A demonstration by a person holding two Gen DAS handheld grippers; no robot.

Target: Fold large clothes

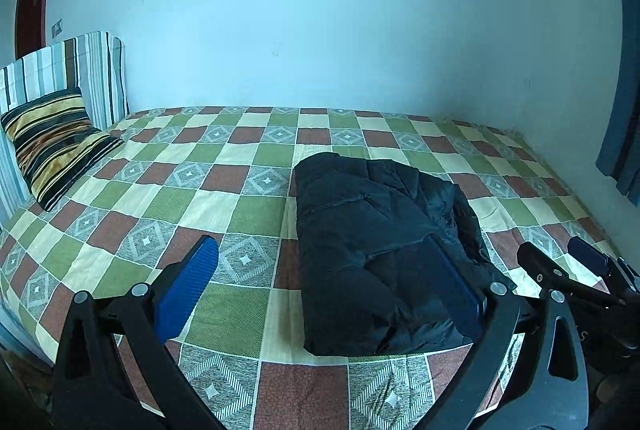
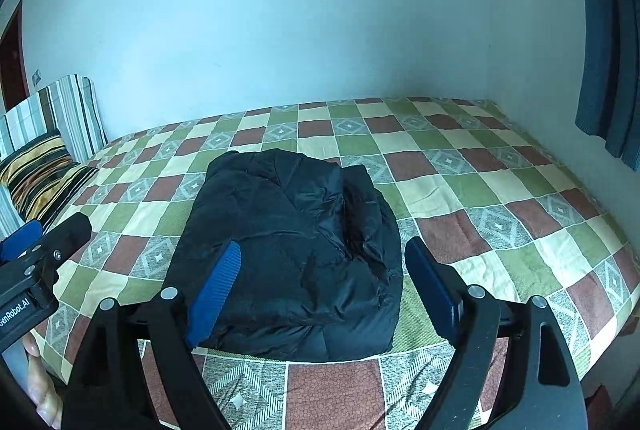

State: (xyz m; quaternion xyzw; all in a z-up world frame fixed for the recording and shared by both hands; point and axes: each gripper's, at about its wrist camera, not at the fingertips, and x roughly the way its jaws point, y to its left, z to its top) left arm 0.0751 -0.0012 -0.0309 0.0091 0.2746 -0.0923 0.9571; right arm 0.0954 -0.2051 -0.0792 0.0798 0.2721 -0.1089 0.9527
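Pale blue wall (image 1: pixel 320 10), checked bed (image 1: pixel 168 198), striped pillow (image 1: pixel 52 146), blue curtain (image 2: pixel 604 42)

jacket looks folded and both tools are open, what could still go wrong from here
1. The black puffy jacket sits as a thick bundle with nothing holding it, so its top layer on the right may spring open.
2. It lies near the front edge of the checkered bedspread; a nudge could slide it off.
3. The left tool and right tool, both open, are low beside it, so a blue finger might snag the fabric.
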